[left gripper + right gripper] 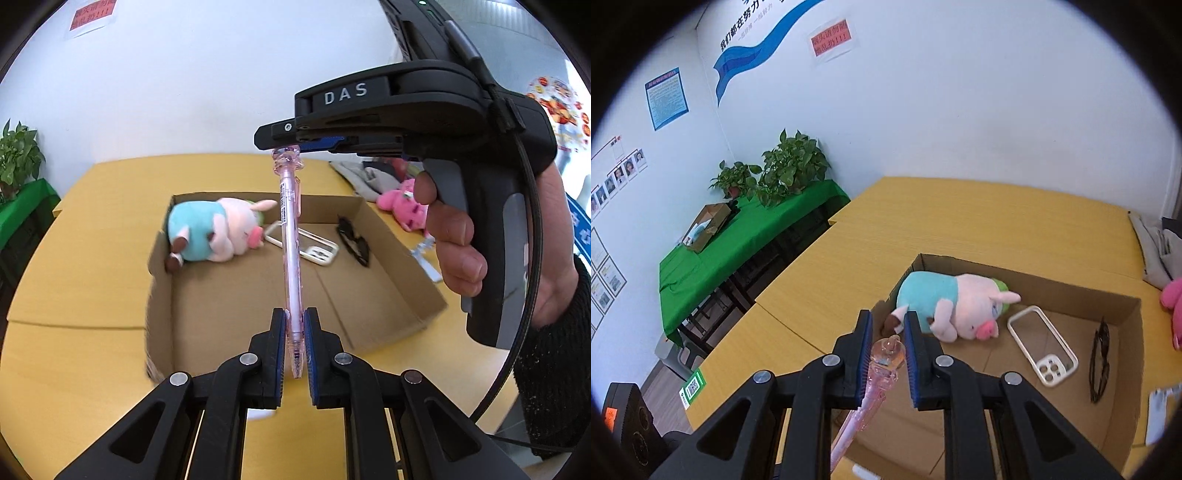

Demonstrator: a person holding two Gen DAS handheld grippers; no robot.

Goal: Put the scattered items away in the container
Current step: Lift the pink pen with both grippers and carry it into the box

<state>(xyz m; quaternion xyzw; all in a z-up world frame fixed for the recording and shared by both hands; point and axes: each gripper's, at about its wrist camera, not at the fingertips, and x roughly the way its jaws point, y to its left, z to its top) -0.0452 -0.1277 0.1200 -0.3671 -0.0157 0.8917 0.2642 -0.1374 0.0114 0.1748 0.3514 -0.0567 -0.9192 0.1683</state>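
Note:
My left gripper (294,322) is shut on the tip end of a pink pen (290,240) and holds it above the open cardboard box (399,258). My right gripper (888,325) comes in from the right in the left wrist view (280,138). Its jaws stand on either side of the pen's bulbous cap (888,352), and a small gap shows on each side of the cap. Inside the box lie a pig plush toy in a teal shirt (953,306), a clear phone case (1041,345) and dark glasses (1099,363).
The box stands on a yellow table (960,214). A pink plush (400,205) and grey cloth (364,177) lie on the table to the right of the box. A green-covered table with plants (757,236) stands to the left by the wall.

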